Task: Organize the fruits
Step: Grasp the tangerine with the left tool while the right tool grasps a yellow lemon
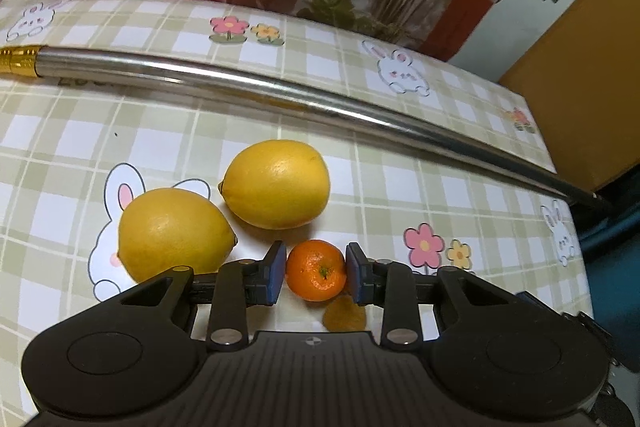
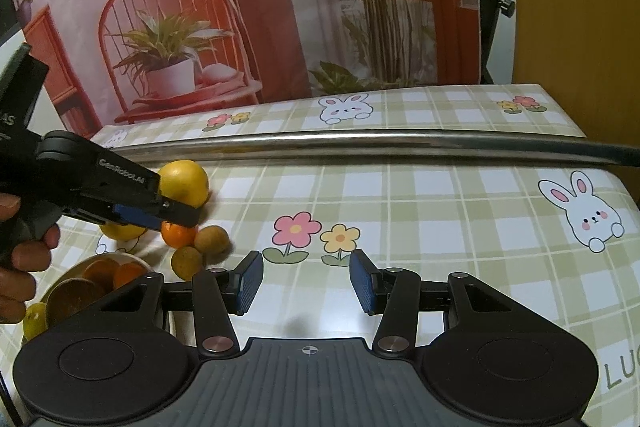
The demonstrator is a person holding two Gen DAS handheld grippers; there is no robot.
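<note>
Count on the table [image 1: 400, 155]: two lemons, one [image 1: 276, 183] behind the other [image 1: 174, 233]; one small orange [image 1: 316, 270]; two brownish round fruits [image 2: 211, 239] [image 2: 187, 261]; one long metal rod [image 1: 240, 85] lying across the checked cloth. A bowl [image 2: 60, 287] at lower left holds at least three orange-brown pieces; exact count cannot be told. A small yellow fruit [image 2: 34, 319] sits just beside the bowl.

Left gripper [image 1: 316, 273]: fingers nearly together, both blue pads [image 1: 276, 275] pressed on the sides of the small orange, which sits near the two lemons.

Right gripper [image 2: 306, 281]: fingers apart, nothing between them, only cloth below.

Left wrist view only: both lemons in full, one brown fruit partly hidden under the orange. Right wrist view only: the bowl, both brown fruits, the person's hand [image 2: 20, 251] on the left gripper's handle.
</note>
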